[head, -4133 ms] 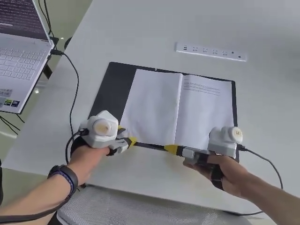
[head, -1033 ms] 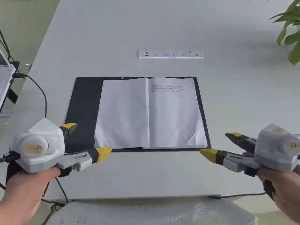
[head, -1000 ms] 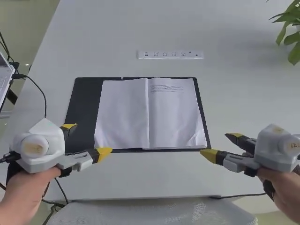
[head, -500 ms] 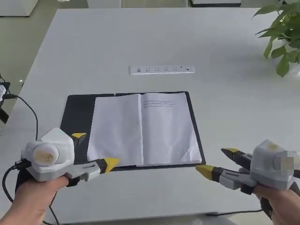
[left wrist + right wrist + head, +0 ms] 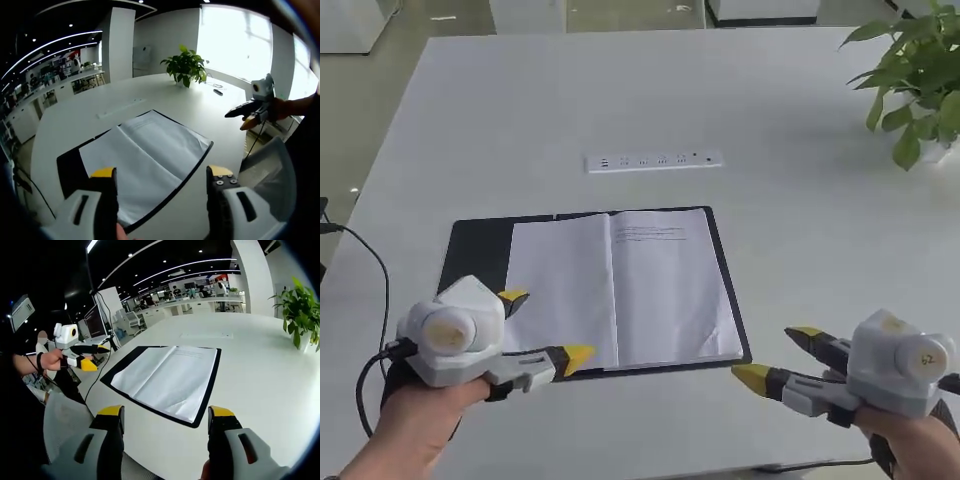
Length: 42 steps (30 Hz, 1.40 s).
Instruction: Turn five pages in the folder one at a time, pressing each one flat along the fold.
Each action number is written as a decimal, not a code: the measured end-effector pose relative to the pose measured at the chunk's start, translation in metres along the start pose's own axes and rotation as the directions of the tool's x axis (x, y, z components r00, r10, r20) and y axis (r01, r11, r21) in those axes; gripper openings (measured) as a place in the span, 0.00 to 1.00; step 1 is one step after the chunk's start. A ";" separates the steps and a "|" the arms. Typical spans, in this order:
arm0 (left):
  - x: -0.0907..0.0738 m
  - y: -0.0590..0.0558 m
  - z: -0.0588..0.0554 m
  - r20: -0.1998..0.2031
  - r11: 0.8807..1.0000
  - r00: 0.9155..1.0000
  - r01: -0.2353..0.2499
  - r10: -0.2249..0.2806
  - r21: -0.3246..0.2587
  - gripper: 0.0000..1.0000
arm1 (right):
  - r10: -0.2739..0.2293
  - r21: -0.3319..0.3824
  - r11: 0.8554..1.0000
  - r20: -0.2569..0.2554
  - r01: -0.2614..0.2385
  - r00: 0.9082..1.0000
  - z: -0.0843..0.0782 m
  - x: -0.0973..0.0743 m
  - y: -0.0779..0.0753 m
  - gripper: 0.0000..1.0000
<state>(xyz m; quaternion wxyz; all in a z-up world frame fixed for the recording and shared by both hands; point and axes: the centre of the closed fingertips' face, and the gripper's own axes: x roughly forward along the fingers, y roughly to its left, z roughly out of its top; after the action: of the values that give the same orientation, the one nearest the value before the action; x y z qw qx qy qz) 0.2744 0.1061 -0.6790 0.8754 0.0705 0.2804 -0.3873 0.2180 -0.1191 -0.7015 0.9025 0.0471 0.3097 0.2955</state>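
Head view: the black folder (image 5: 478, 256) lies open and flat on the white table (image 5: 620, 90), near the edge closest to us and between the two grippers. A strip of its black inner cover shows to the left of the paper. The left page (image 5: 560, 285) is blank. The right page (image 5: 670, 285) has a few lines of print at the top, too small to read.

The left gripper (image 5: 545, 327) is held in the left hand (image 5: 420, 415) at the folder's near left corner. Its yellow-tipped jaws are spread wide with nothing between them. In the right gripper view it sits raised off the table, not touching folder or paper.

The right gripper (image 5: 777, 354) is held in the right hand (image 5: 910, 440) just beyond the folder's near right corner, over bare table. Its jaws are also spread apart and empty. In the left gripper view it is lifted above the table surface, apart from the folder.

Each gripper view looks along its own parted jaws at the open pages.

A white power strip (image 5: 654, 160) lies on the table beyond the folder's far edge, apart from it. A potted green plant (image 5: 915, 90) stands at the far right of the table. A dark cable (image 5: 365, 275) runs across the table's left side toward the left hand.
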 end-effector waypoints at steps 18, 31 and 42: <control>0.044 -0.024 0.019 0.012 0.996 0.997 0.078 -0.079 0.038 0.72 | -0.013 -0.005 1.000 -0.007 0.013 1.000 -0.005 -0.005 -0.003 0.66; 0.095 -0.050 0.024 -0.029 0.985 0.988 0.156 -0.154 0.074 0.71 | -0.016 0.013 1.000 -0.005 0.016 1.000 -0.006 -0.008 -0.008 0.66; 0.137 -0.070 0.018 -0.062 0.978 0.981 0.190 -0.185 0.088 0.70 | -0.021 0.039 0.999 0.010 0.021 1.000 -0.004 -0.010 -0.012 0.66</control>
<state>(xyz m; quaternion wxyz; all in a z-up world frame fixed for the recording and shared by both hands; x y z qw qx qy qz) 0.3065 -0.0353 -0.7318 0.8228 0.0949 0.2907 -0.4790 0.2154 -0.1353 -0.7029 0.9061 0.0629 0.3110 0.2798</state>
